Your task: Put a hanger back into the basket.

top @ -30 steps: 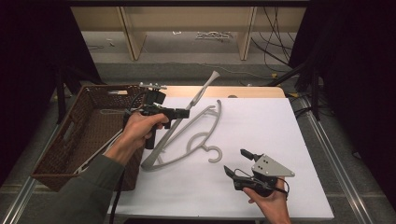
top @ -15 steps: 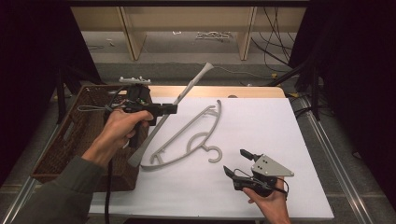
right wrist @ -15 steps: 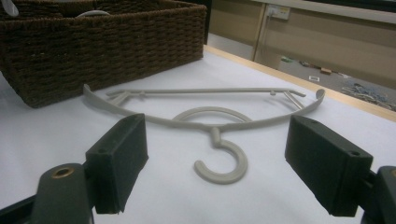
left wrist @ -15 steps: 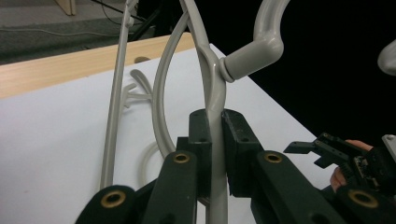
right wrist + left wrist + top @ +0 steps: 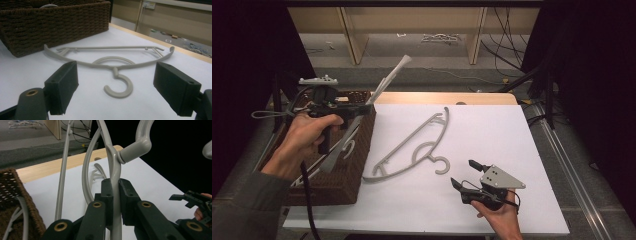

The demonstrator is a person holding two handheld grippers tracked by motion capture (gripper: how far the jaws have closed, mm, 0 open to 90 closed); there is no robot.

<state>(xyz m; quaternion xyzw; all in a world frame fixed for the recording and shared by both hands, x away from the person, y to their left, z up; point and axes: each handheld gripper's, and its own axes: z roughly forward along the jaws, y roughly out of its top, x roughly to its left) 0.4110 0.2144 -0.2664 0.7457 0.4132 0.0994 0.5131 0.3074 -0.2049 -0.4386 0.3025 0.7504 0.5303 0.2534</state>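
Black grippers, brass pivot screws, grey three-cornered plate, black cable; grey-green sleeve [image 5: 249, 205] on left arm.

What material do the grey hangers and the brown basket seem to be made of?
Held hanger and the hanger on the table: probably moulded plastic, matte grey, with smooth rounded one-piece forms. Basket: looks like woven wicker or rattan, dark brown, with visible braided strands.

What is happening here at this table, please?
A person is putting grey hangers into a wicker basket. The left claw is shut on one hanger, holding it tilted over the basket. A second hanger lies flat on the white table. The right claw waits open near its hook.
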